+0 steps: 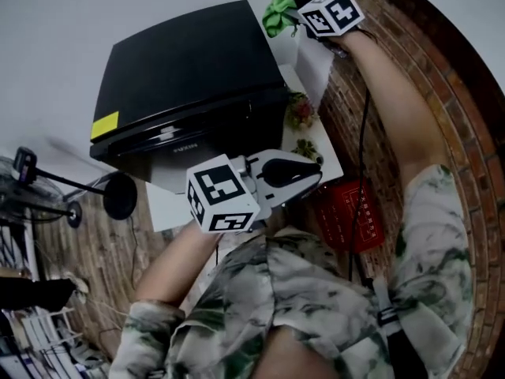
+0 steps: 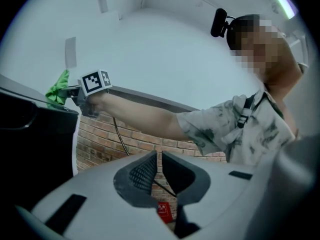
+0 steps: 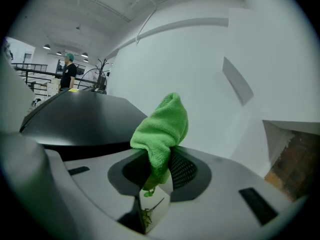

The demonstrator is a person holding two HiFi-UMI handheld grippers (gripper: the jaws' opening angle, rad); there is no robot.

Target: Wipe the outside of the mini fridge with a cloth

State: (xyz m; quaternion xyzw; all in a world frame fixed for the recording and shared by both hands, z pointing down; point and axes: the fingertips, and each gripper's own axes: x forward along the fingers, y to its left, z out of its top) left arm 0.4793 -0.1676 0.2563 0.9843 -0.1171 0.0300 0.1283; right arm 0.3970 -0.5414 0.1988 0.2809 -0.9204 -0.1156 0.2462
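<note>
My right fingers (image 3: 160, 160) are clamped on the lower end of the green cloth (image 3: 162, 121), which bunches up loosely above them. The bite looks narrow, so a firm drag could pull the cloth free. With so little fabric ahead of the tips, I might also scrape hard plastic over the glossy black mini fridge (image 1: 189, 69) rather than wipe it. In the head view the cloth sits just beside the fridge's far right top corner; I cannot tell if it touches. My left fingers (image 2: 159, 159) are drawn nearly together on nothing, held low by the fridge's front, so nothing braces the fridge, and a hard push could shift it on the white counter (image 1: 167, 208). The small flowers (image 1: 300, 110) just beside its right wall could be knocked by my forearm.
</note>
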